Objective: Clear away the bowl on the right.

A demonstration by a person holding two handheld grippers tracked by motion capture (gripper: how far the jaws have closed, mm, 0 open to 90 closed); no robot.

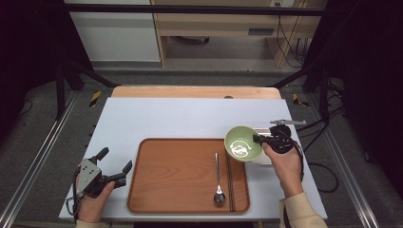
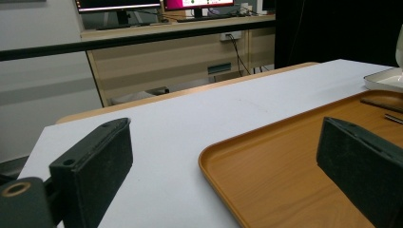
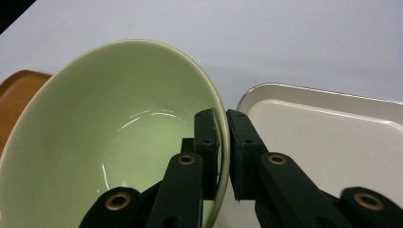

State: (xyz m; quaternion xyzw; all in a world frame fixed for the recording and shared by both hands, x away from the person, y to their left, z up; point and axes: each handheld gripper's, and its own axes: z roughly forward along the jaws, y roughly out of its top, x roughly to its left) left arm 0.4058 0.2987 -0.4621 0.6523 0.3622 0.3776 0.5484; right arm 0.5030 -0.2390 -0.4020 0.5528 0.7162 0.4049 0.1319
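My right gripper (image 3: pixel 223 142) pinches the green bowl's (image 3: pixel 119 142) rim above the white tray (image 3: pixel 332 137), while my left gripper (image 1: pixel 114 166) gapes empty.

Your bowl (image 1: pixel 243 143) is pale green, round and glossy, with light glinting off its inner floor and nothing inside it. You have it by the rim at its 3 o'clock edge: one jaw of your right tongs (image 1: pixel 258 139) sits inside the wall, the other outside, pinched tight on the thin lip. In the right gripper view the bowl (image 3: pixel 114 137) tilts, its opening turned partly toward the camera. From above, it sits over the 2 o'clock corner of the tray (image 1: pixel 157 190), overlapping the white dish (image 1: pixel 263 159) that lies at its 4 o'clock side.
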